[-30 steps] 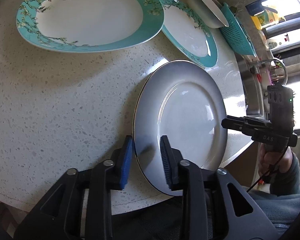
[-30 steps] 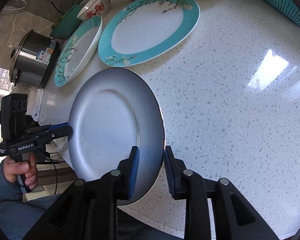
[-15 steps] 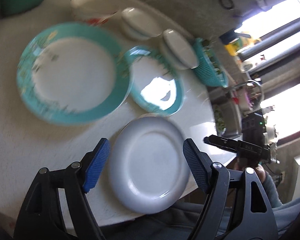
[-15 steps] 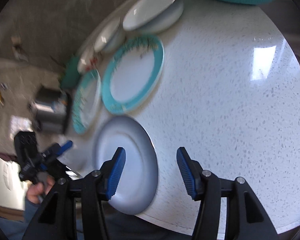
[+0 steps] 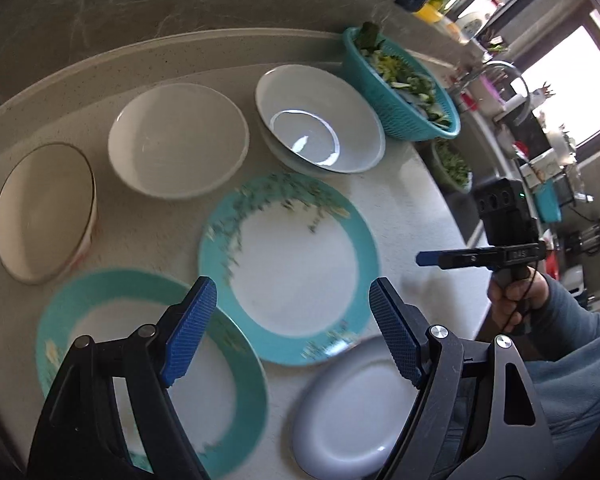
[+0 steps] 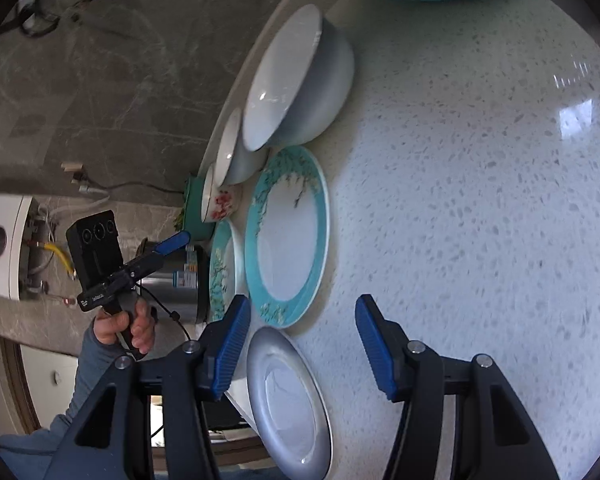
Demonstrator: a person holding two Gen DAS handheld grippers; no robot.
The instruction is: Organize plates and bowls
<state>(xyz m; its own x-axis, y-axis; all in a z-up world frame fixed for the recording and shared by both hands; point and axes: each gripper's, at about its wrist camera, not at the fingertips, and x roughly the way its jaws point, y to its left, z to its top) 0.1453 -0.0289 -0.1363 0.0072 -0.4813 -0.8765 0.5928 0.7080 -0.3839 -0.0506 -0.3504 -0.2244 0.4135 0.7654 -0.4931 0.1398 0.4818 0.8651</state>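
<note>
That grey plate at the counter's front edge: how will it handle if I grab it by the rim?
The grey plate looks like glazed ceramic, so probably rigid yet breakable. Its glossy surface shows highlights, so the pads may slip on the thin rim. It seems to sit at the counter edge; a push outward could tip it off.

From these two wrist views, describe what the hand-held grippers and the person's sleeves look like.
Each hand-held gripper, left and right, has a black angular frame with silver pivot bolts and two fingers faced with ribbed blue pads. A black camera block sits on top, white lettering marks the body, and a thin black cable hangs down. The sleeves are grey-blue.
</note>
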